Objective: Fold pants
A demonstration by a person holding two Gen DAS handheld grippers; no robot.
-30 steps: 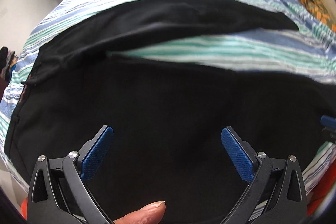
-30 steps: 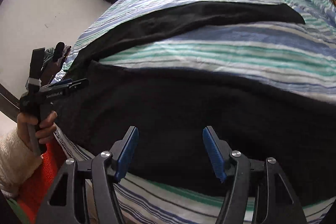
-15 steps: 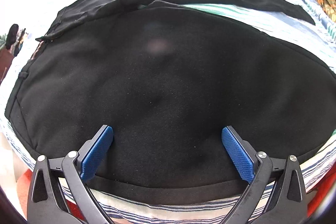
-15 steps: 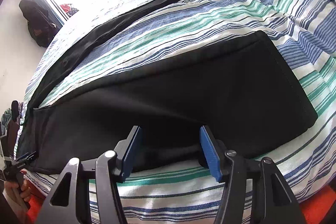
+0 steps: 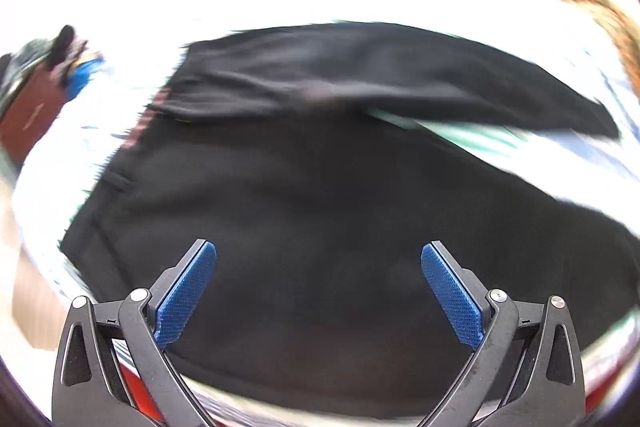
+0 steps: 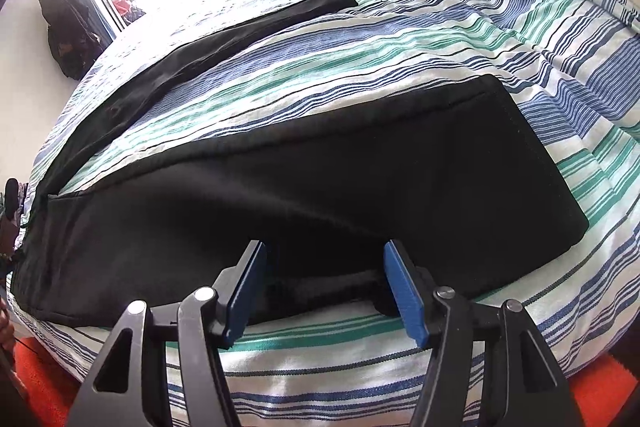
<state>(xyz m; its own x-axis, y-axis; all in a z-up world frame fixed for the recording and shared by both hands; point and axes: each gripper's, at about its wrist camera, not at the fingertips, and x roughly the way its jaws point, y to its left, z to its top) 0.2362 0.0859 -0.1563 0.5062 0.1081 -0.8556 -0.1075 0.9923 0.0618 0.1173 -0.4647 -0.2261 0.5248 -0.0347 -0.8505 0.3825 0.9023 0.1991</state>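
Both tongs hang over the black pants (image 6: 320, 187) spread on the striped bed (image 6: 440, 39). The right tongs (image 6: 324, 291) stand about half open, the lower hem edge of the near leg lying between the pads but apparently not pinched; a second ago they hovered further toward the waist, so they have travelled along the leg to this edge. The left tongs (image 5: 318, 291) are wide open and hold nothing, and their view has pulled back from mid-thigh to take in the waistband, blurred with motion. The far leg (image 6: 192, 47) lies splayed apart from the near one. I judge that each hand now lines up for a grab to bring the legs together.
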